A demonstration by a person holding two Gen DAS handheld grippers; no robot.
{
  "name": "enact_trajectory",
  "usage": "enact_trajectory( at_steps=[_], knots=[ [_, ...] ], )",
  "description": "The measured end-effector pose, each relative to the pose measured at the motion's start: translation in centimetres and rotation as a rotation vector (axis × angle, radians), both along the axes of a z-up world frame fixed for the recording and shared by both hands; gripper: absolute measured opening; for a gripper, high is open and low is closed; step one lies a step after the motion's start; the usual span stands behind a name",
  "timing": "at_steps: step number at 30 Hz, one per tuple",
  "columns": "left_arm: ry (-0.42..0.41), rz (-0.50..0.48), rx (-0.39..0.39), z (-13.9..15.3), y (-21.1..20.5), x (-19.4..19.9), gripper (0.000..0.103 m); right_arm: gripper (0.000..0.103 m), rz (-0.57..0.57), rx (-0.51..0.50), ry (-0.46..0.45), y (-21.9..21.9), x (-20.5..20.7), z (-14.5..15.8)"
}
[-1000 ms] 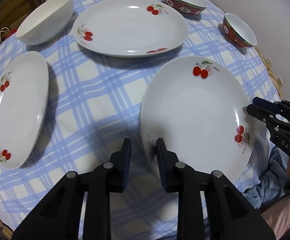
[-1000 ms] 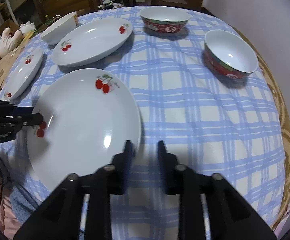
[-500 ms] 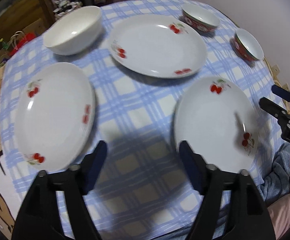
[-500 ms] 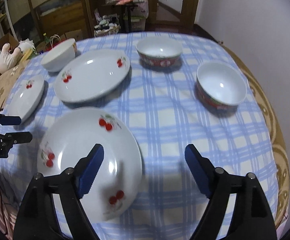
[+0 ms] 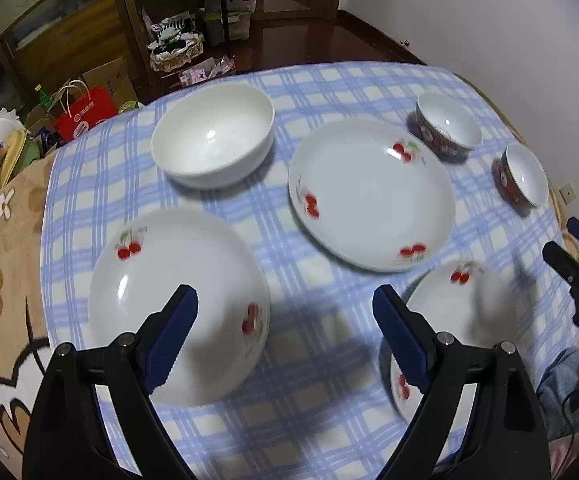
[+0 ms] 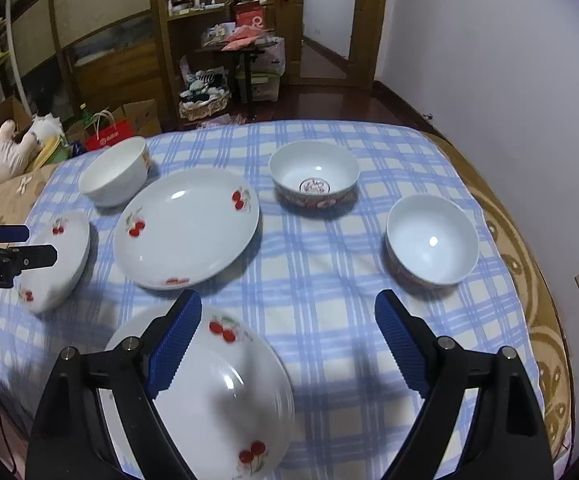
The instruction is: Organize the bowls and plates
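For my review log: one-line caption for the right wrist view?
Open right gripper above checked tablecloth with three cherry plates and three bowls.

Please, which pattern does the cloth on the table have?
The tablecloth has a blue and white check pattern; the right wrist view shows it best.

Left tool (image 5: 285,340) and right tool (image 6: 289,344) spread wide, lifted back from near plate (image 6: 225,400).

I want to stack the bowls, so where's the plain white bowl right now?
The plain white bowl sits at the table's far left, just behind the biggest cherry plate.
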State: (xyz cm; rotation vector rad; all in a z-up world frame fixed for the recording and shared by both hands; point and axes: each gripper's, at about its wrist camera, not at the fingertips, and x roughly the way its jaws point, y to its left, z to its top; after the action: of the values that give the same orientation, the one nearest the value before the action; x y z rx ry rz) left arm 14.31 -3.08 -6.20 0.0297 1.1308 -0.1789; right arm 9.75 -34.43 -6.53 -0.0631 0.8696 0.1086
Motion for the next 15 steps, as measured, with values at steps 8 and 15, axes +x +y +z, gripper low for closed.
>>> enact_trajectory(
  at_steps=[8,15],
  knots=[
    [-0.008,0.046,0.005,1.4,0.4,3.9,0.088,0.096,-0.029,0.031,-0.055,0.6,3.3,2.9],
    [-0.031,0.054,0.009,1.4,1.1,6.0,0.088,0.098,-0.050,0.055,-0.012,1.1,7.3,3.7]
  ],
)
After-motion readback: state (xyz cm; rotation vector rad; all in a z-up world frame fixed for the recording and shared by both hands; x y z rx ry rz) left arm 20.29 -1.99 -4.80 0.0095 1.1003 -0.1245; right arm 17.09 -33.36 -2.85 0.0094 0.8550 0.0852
